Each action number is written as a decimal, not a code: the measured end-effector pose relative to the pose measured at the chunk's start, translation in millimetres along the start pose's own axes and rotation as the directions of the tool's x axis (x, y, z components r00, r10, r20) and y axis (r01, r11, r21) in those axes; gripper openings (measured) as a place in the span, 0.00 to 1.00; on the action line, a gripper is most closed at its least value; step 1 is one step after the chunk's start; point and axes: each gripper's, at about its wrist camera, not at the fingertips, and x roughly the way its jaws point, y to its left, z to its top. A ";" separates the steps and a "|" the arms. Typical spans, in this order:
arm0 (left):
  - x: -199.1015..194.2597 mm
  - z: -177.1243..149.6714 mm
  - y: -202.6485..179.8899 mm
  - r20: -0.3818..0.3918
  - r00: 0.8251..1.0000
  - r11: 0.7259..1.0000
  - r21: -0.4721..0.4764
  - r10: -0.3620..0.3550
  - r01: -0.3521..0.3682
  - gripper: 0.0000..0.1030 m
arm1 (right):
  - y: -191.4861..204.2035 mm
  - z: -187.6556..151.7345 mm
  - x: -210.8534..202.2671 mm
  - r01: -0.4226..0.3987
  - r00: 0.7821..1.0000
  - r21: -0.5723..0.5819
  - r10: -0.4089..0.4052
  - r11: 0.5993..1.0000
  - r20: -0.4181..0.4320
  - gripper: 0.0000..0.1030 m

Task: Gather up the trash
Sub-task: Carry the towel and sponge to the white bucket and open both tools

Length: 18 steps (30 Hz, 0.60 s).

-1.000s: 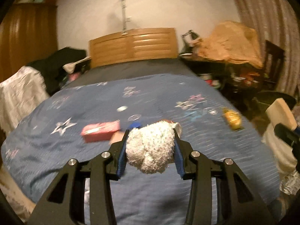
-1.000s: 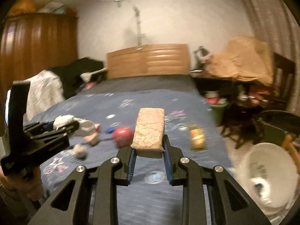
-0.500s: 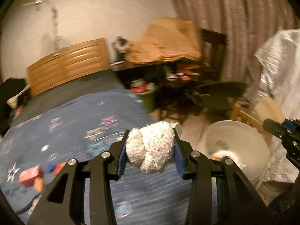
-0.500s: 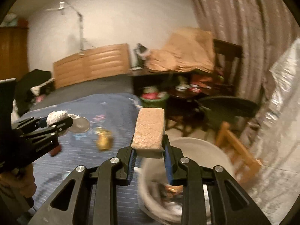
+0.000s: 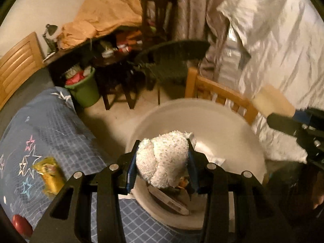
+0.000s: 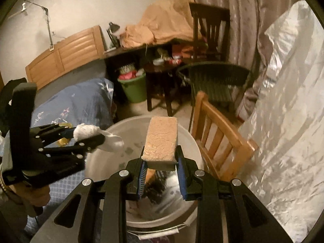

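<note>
My left gripper (image 5: 162, 160) is shut on a crumpled white paper towel (image 5: 164, 160) and holds it over the white bucket (image 5: 222, 125). My right gripper (image 6: 161, 168) is shut on a tan sponge block (image 6: 162, 139) above the same bucket (image 6: 113, 158), which holds trash at its bottom. In the right wrist view the left gripper (image 6: 89, 139) with the towel (image 6: 97, 135) is over the bucket's left rim. In the left wrist view the sponge (image 5: 273, 103) shows at right.
The bed with a blue star quilt (image 5: 40, 141) is at left, with a yellow wrapper (image 5: 49, 174) and a red object (image 5: 20, 224) on it. A wooden chair (image 6: 218, 141), a dark chair (image 6: 214, 81), a green bin (image 5: 85, 89) and silver sheeting (image 6: 283, 121) surround the bucket.
Both grippers swung right from the bed and downward; they are now over the white bucket, still holding the towel and the sponge.
</note>
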 end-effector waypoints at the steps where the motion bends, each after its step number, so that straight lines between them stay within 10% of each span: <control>1: 4.0 -1.2 -2.2 -0.008 1.000 1.000 0.006 -0.002 0.002 0.39 | -0.6 -3.1 5.7 -0.007 1.000 0.001 0.007 1.000 -0.015 0.27; 16: 23.1 2.2 -4.8 -0.042 0.999 1.000 0.014 0.015 -0.014 0.41 | 19.9 -3.4 30.9 -0.053 0.997 -0.007 0.053 0.999 -0.056 0.27; 18: 23.0 1.9 -4.8 -0.040 0.999 1.000 0.012 0.021 -0.021 0.58 | 20.8 -3.5 33.1 -0.056 0.997 -0.016 0.055 0.998 -0.054 0.37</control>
